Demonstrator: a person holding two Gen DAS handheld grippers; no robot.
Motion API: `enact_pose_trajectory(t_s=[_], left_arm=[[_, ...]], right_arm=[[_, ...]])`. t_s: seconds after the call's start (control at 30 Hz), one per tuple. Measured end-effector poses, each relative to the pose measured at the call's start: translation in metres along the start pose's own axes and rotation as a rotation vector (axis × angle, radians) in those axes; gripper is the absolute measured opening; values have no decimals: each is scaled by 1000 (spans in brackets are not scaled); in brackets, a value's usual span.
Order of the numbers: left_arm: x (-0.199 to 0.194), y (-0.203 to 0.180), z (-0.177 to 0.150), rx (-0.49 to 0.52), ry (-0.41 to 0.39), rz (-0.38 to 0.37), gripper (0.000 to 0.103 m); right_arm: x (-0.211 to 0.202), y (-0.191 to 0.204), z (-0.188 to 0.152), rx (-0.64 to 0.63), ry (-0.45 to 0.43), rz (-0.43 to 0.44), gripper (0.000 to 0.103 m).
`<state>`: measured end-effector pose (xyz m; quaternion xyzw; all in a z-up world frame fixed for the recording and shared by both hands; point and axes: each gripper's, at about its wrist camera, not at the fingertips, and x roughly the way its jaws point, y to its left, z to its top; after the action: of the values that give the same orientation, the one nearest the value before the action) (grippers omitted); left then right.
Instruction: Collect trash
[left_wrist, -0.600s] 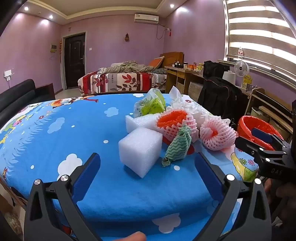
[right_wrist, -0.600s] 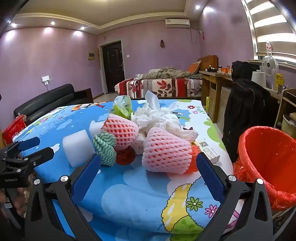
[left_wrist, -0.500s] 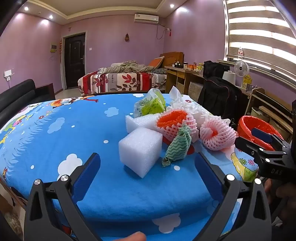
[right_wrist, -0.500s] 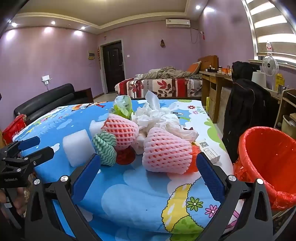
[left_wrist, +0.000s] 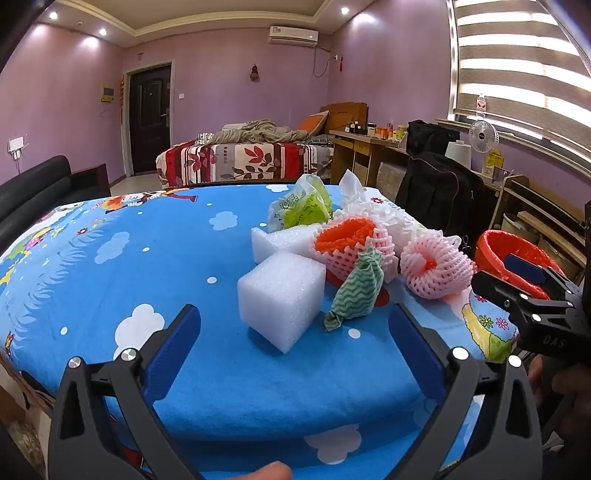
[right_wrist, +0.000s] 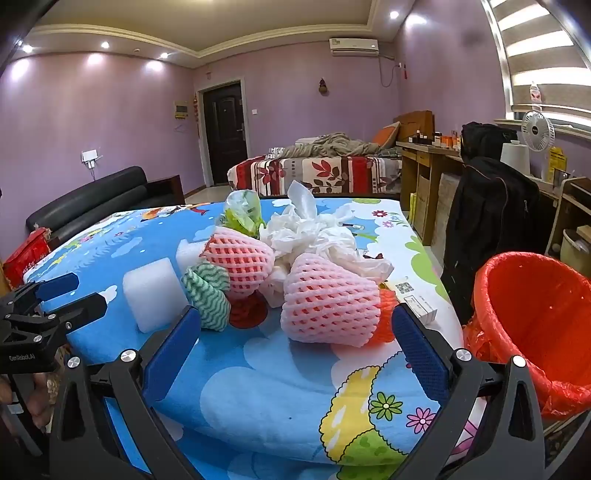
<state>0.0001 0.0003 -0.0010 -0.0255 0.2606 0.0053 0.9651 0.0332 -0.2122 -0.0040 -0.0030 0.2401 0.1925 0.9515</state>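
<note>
Trash sits heaped mid-frame on the blue cartoon tablecloth (left_wrist: 110, 258): white foam cube (left_wrist: 281, 295), pink foam fruit net (right_wrist: 328, 299), crumpled tissue (right_wrist: 314, 229), all likely featherlight and squashy. Left gripper (left_wrist: 295, 338) and right gripper (right_wrist: 295, 336) both gape wide, empty, short of the pile. Cube's flat opposite faces look the surest hold; red-lined bin (right_wrist: 535, 314) waits at right edge.

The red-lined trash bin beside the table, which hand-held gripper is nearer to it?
Right. The right hand-held gripper hangs open next to the red-lined trash bin; the left hand-held gripper faces the white foam cube, farther away.
</note>
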Motion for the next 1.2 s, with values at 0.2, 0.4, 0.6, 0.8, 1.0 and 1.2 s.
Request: enact_pose_trajectory(t_s=[0.2, 0.4, 0.6, 0.8, 1.0, 1.2], left_arm=[[3, 1, -1, -1, 3, 0, 99], [1, 2, 0, -6, 3, 0, 99], [1, 2, 0, -5, 3, -1, 99], [1, 2, 0, -6, 4, -2, 99], [1, 2, 1, -7, 5, -2, 99], [1, 2, 1, -7, 6, -2, 99]], right_arm=[[1, 0, -1, -2, 0, -2, 97], [1, -1, 0, -1, 0, -4, 97], [2, 0, 1, -3, 4, -1, 97], [2, 0, 2, 0, 3, -4, 97], [2, 0, 2, 0, 5, -3, 97], [2, 0, 1, -1, 4, -3, 97]])
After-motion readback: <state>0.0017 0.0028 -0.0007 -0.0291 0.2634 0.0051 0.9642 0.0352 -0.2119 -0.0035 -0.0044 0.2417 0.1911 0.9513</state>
